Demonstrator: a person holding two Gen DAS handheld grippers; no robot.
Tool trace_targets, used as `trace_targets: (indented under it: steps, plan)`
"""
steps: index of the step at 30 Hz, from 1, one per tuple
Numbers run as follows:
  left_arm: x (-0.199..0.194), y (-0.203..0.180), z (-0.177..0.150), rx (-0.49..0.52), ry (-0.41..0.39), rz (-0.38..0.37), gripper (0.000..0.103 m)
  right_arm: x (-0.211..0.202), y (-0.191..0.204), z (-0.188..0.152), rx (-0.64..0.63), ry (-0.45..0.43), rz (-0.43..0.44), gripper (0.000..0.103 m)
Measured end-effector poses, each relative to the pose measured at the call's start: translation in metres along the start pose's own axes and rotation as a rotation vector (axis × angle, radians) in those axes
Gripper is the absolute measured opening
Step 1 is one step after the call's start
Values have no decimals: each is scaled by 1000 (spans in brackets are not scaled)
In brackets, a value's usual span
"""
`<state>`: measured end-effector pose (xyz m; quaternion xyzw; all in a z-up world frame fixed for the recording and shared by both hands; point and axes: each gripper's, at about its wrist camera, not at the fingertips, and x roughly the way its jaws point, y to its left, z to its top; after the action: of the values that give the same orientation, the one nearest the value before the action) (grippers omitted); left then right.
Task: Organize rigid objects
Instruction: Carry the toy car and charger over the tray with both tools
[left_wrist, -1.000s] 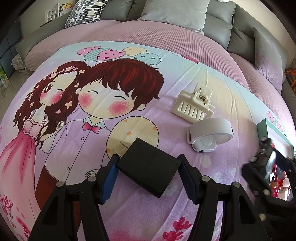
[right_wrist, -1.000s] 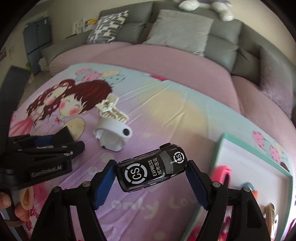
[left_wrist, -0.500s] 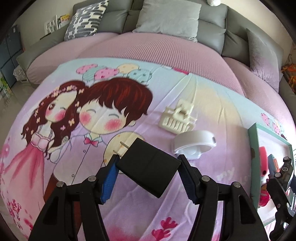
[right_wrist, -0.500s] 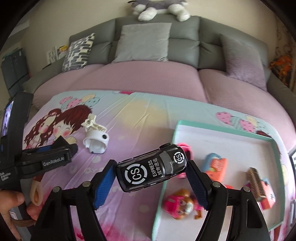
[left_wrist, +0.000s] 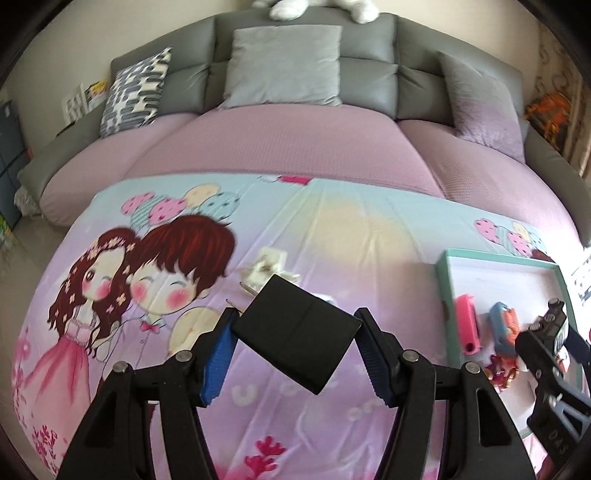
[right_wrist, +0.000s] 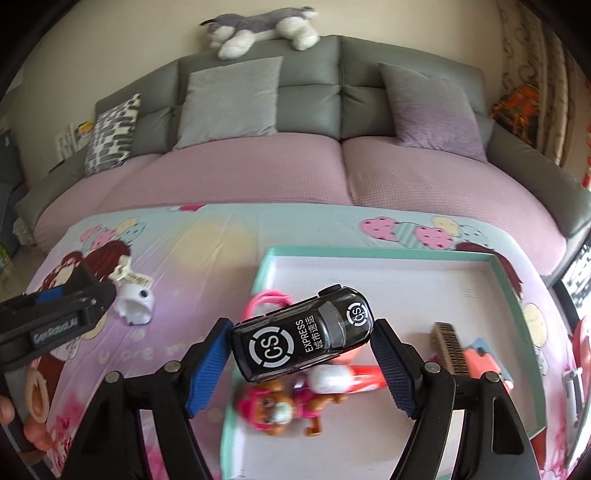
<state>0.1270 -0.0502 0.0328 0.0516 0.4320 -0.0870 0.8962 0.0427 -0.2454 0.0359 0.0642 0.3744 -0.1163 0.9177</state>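
Left gripper clamped on a flat black rectangular block, tilted, two thin metal prongs poking from its far-left corner. Just beyond it, a cream plastic hair claw on the cartoon-print bed sheet, partly hidden by the block; white round object behind mostly covered. Right gripper closed on a glossy black toy car marked "EXPRESS", held above the mint-rimmed white tray. Below the car, a blurred pink puppy figure and other toys, half hidden.
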Motion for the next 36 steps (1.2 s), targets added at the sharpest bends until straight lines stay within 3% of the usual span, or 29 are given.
trace_targets:
  steps: [16,22,36]
  plan:
    - [-13,-109,-5,200,-29,-182,65,-4,-94,-1,134,16,-225,78]
    - [-11,-143,-11,242,-45,-246,65,-4,-117,-5,190,38,-231,79]
    - [6,-141,-16,198,0,-245,65,17,-112,-11,141,95,-252,79]
